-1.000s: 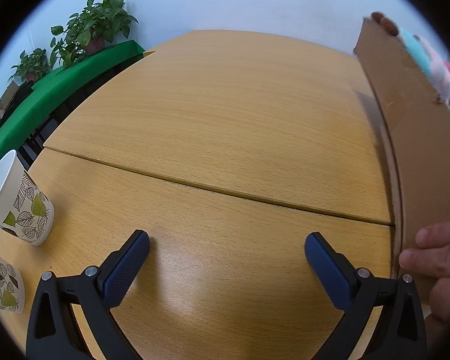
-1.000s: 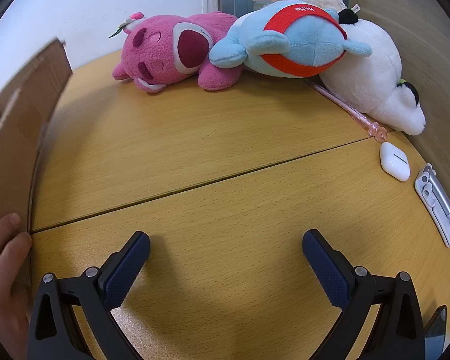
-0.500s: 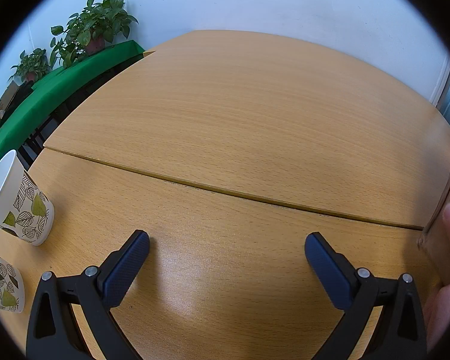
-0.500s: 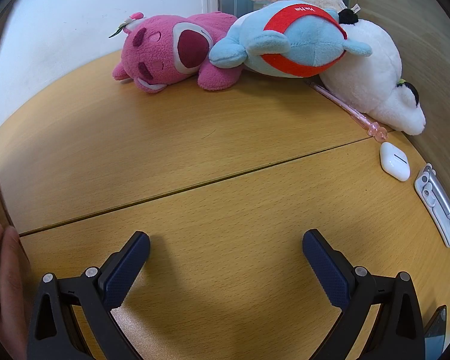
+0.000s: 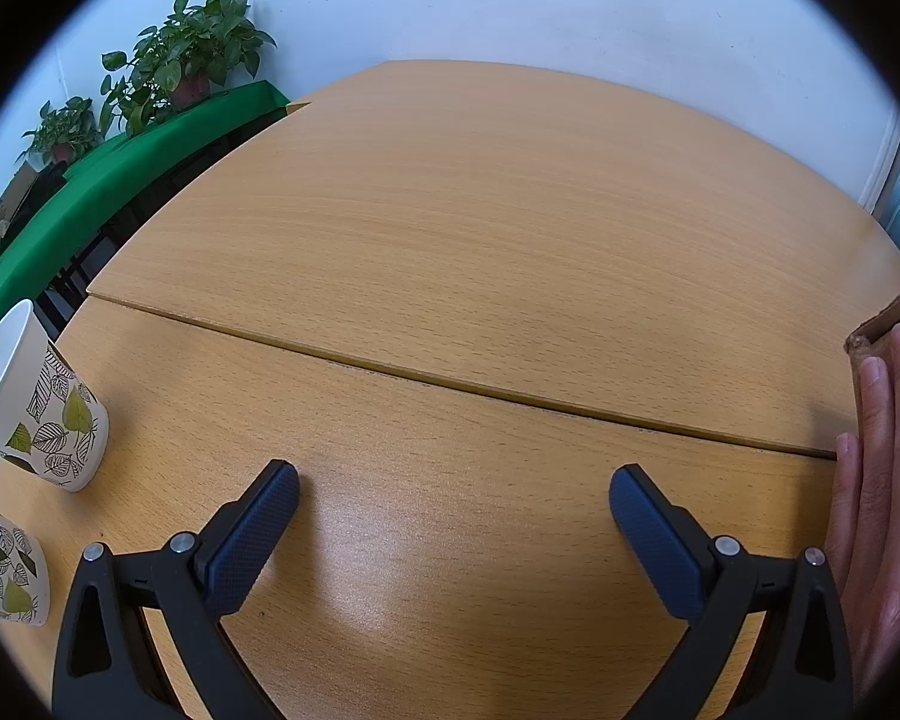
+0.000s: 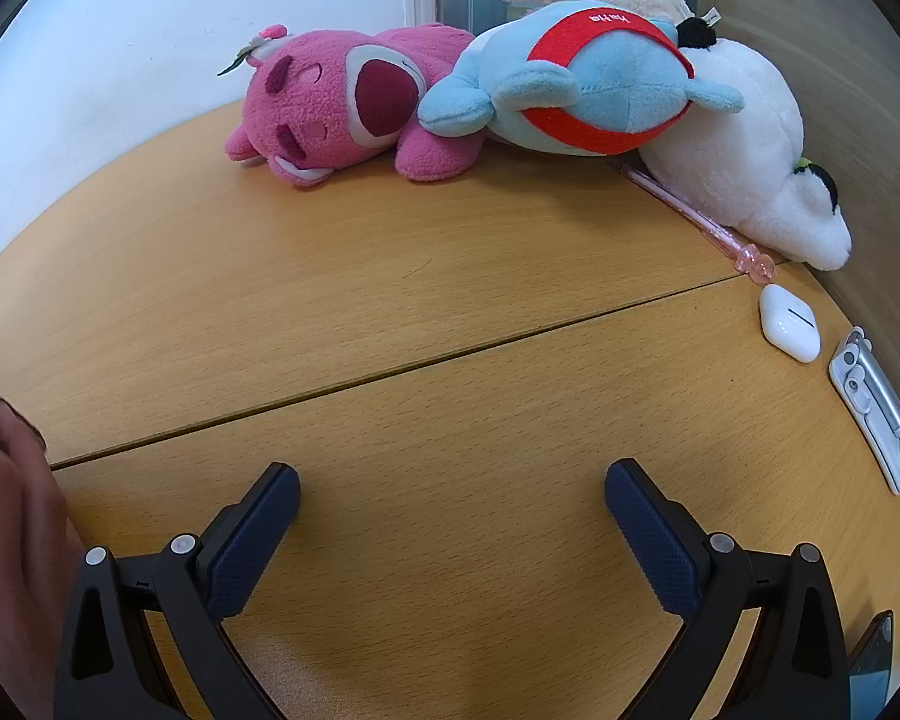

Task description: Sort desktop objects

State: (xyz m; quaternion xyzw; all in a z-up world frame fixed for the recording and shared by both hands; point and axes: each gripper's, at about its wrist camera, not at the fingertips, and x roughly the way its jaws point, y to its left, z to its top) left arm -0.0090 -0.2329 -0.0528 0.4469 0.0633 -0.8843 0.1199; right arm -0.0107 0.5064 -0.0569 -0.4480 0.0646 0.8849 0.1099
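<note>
Both spread wide over bare table (image 6: 450,312) — left gripper (image 5: 453,501), right gripper (image 6: 452,495) — plush toys (image 6: 510,102) well beyond, at far edge.

Both views are bright and evenly lit from overhead, with a soft pale sheen on the desk (image 5: 354,558) between the jaws. Shadows are faint and short. Fisheye distortion bows the desk seam and wall, and black vignette fills the corners. The hand (image 6: 12,516) at the right-wrist view's left edge is blurred; elsewhere focus is crisp.
</note>
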